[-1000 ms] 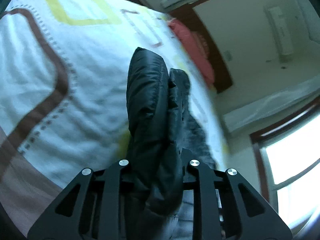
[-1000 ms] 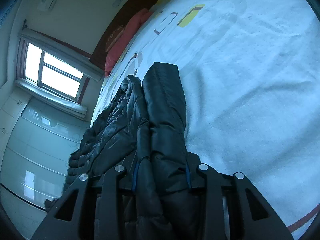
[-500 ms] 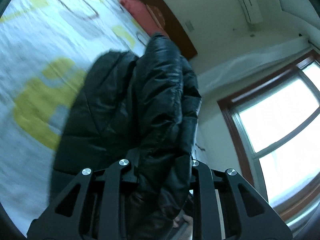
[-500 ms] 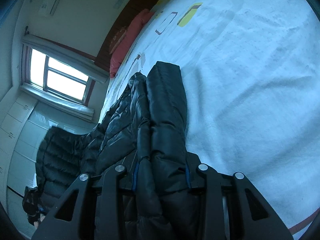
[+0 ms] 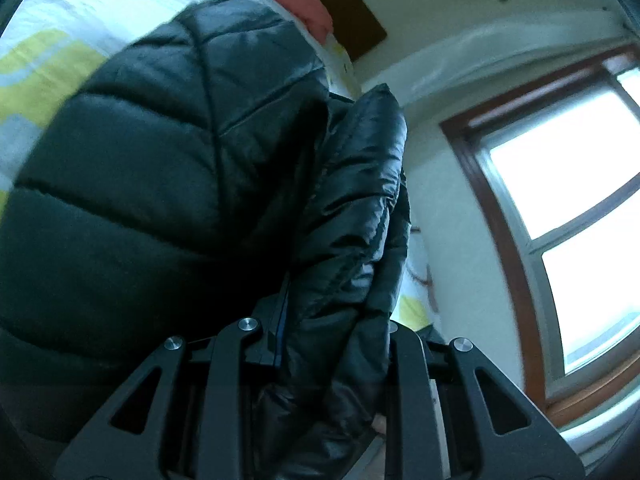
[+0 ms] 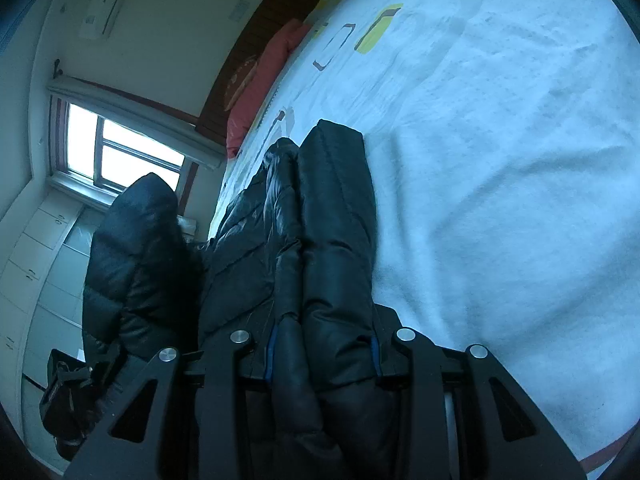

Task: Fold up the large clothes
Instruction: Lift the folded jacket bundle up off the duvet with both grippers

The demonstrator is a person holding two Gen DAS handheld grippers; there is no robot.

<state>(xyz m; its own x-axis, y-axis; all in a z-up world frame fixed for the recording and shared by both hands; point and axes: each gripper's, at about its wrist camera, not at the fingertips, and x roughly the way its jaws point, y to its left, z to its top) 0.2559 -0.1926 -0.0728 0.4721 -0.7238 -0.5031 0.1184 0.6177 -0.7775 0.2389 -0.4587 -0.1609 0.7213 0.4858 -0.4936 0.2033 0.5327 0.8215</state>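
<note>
Bed [image 6: 500, 160] lies below: with your left gripper [image 5: 332, 344] and right gripper [image 6: 320, 352] both pinching the black puffer jacket [image 6: 332, 220], carry the lifted edge across evenly and lay it flat.

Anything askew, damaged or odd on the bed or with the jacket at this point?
Nothing stands out. The black puffer jacket is bunched and lopsided, but only because each gripper has clamped a fold: the left gripper lifts one end while the right gripper holds the other on the bedspread. No tears visible.
</note>
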